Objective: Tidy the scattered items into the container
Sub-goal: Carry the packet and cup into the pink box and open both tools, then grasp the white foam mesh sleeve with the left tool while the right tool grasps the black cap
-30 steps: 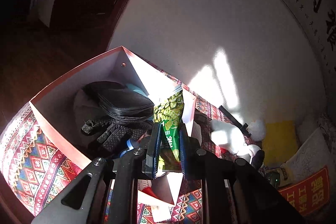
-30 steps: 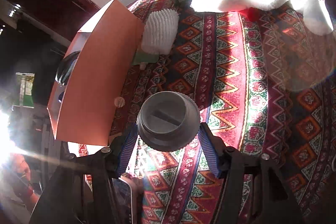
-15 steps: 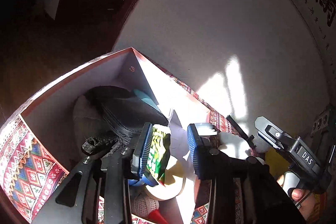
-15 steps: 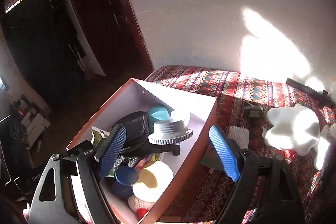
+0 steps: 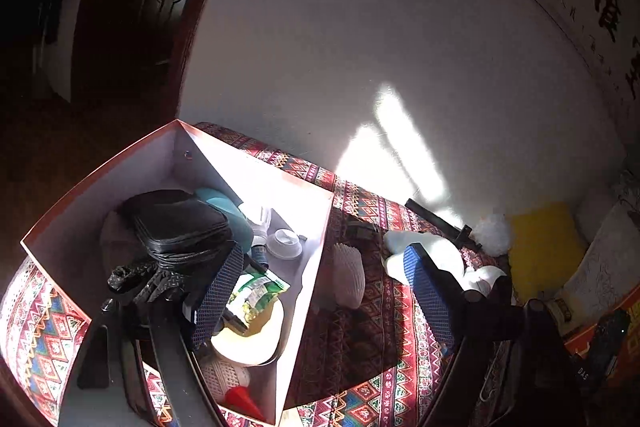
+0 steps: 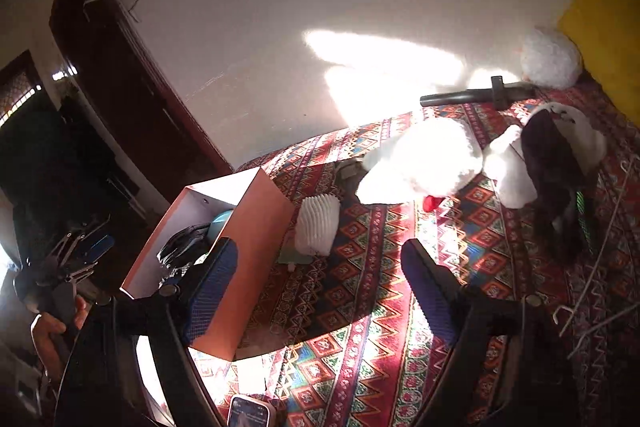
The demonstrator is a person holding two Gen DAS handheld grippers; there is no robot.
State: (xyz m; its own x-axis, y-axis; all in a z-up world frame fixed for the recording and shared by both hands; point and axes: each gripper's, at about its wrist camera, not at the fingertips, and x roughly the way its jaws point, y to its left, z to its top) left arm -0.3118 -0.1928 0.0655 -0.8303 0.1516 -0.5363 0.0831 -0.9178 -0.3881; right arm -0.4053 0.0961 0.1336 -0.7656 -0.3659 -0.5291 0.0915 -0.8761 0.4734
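Note:
The open orange-sided box (image 5: 308, 291) (image 6: 256, 239) stands on the patterned cloth. In it lie a black pouch (image 5: 176, 223), black gloves (image 5: 140, 279), a green snack packet (image 5: 256, 291), a white threaded cap (image 5: 284, 245) and a yellow-white roll (image 5: 256, 339). My left gripper (image 5: 320, 295) is open and empty over the box's right wall. My right gripper (image 6: 320, 291) is open and empty, right of the box. A white ribbed paper stack (image 6: 318, 223) (image 5: 348, 279) lies beside the box. A white plush toy (image 6: 424, 159) (image 5: 432, 255) lies further right.
A black rod (image 6: 476, 95) lies by the wall. A white pom-pom (image 6: 550, 57) and a yellow cushion (image 6: 608, 27) sit at the far right. A dark object (image 6: 556, 179) rests on white cloth. A phone (image 6: 250, 413) lies at the near edge. Wire hangers (image 6: 592, 291) lie on the right.
My left gripper opened wide and the green snack packet dropped into the box. My right gripper released the white threaded cap into the box and swung right over the cloth.

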